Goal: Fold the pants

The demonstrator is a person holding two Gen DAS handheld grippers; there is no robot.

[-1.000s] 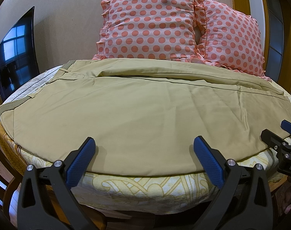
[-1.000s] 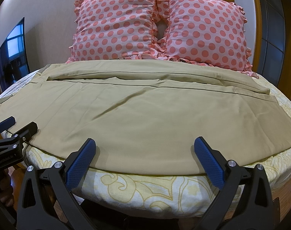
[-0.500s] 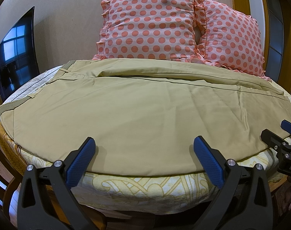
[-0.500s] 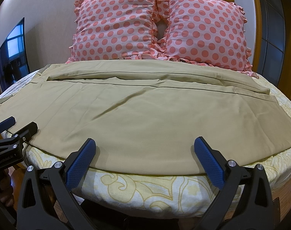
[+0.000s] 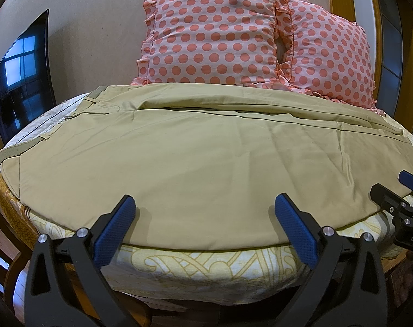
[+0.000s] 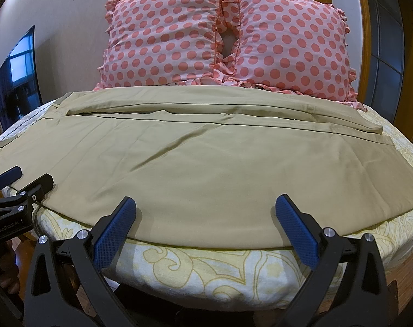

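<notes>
Item 1: pants (image 5: 195, 163), khaki, laid flat across the bed (image 5: 206, 264), legs running left to right. Waistband with belt loops at the left edge; leg hems at the right. Far leg folded over along the far side, forming a long ridge just in front of the pillows. Near edge follows the near edge of the bed. Shallow creases cross the middle of the cloth.

Item 2: left gripper (image 5: 205, 224), black frame, blue pads. Jaws spread wide, nothing between them; it hovers at the near edge of the pants toward the waistband end. Also seen at the left margin of the right wrist view (image 6: 24, 179), tips close to the cloth edge; contact cannot be told.

Item 3: right gripper (image 6: 206, 224), same make. Jaws spread wide, holding nothing, at the near edge of the pants toward the hem end.

Item 4: bed, covered in a cream sheet with a yellow scroll pattern.

Item 5: two pillows, pink with coral dots and ruffled borders, propped side by side against the far wall: left pillow (image 6: 163, 41), right pillow (image 6: 293, 46).

Item 6: television (image 5: 21, 81), dark screen, on the left wall.
</notes>
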